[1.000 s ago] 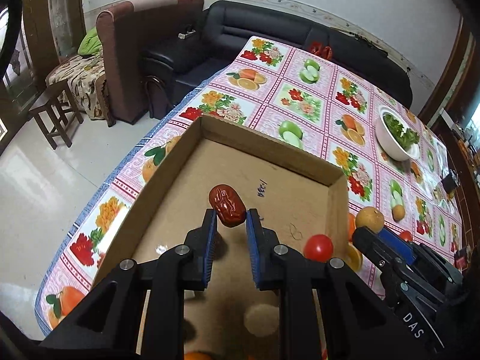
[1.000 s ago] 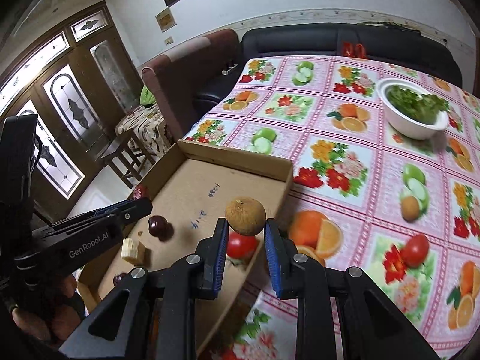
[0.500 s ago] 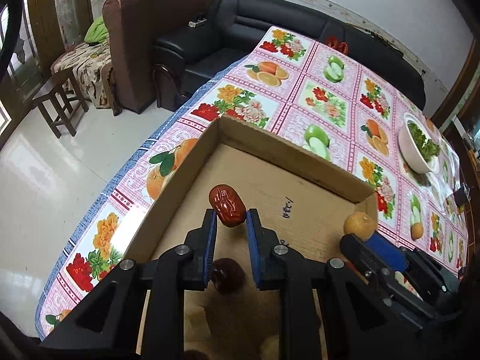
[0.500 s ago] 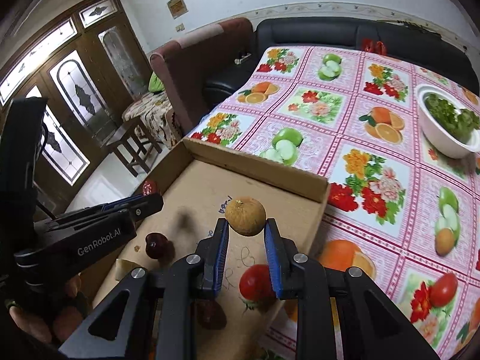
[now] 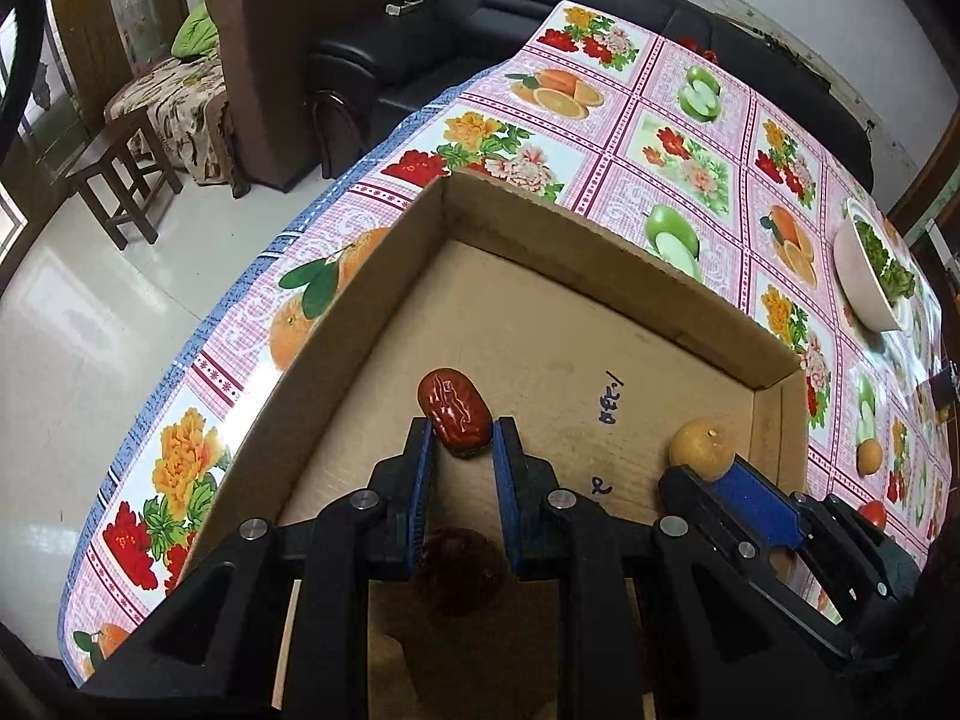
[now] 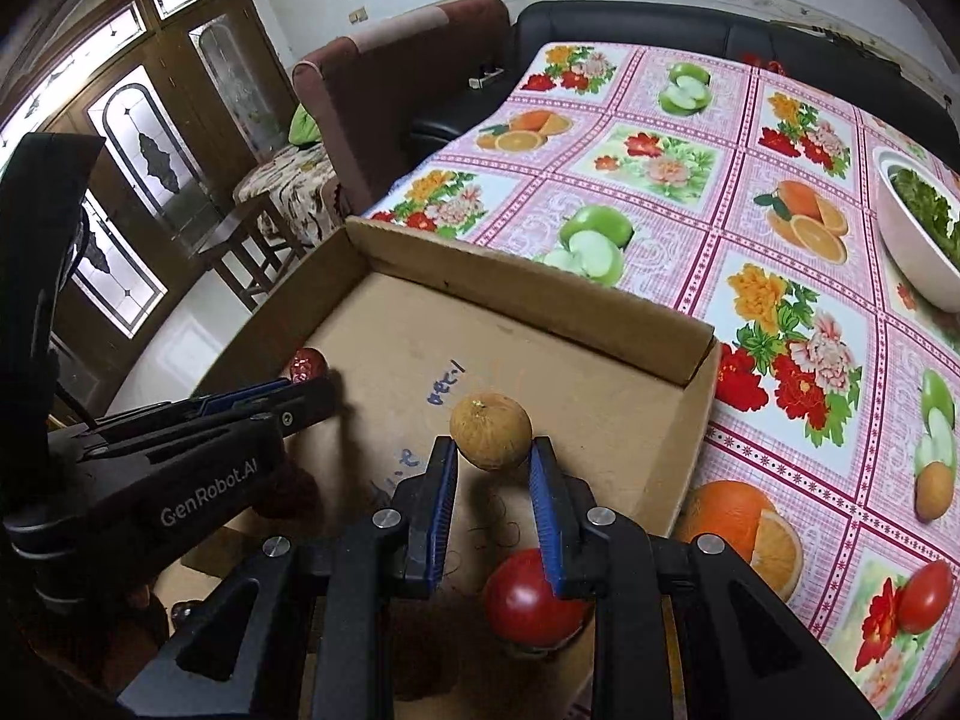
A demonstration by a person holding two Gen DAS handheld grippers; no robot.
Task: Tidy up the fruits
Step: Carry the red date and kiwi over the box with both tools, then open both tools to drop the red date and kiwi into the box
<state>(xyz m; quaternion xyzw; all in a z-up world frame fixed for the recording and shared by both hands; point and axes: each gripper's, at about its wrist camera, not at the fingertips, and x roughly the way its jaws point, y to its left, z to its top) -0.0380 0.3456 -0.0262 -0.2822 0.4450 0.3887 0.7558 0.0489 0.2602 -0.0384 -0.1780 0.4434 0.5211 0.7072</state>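
Cardboard is the landmark here: a shallow open box lying on a table under a pink cloth printed with fruit and flowers. Over the left part of the box floor, the left gripper is clenched on a wrinkled red date, its blue pads pressing both sides of the fruit above the cardboard. Directly under that gripper, on the box floor, lies a darker date. Further right, over the middle of the box, the right gripper grasps a round tan-brown fruit between its own blue pads, holding it clear of the floor. Below and just right of it, a red tomato rests on the box floor near the right wall. Outside the box, well off to the right on the cloth, stands a white bowl of greens.
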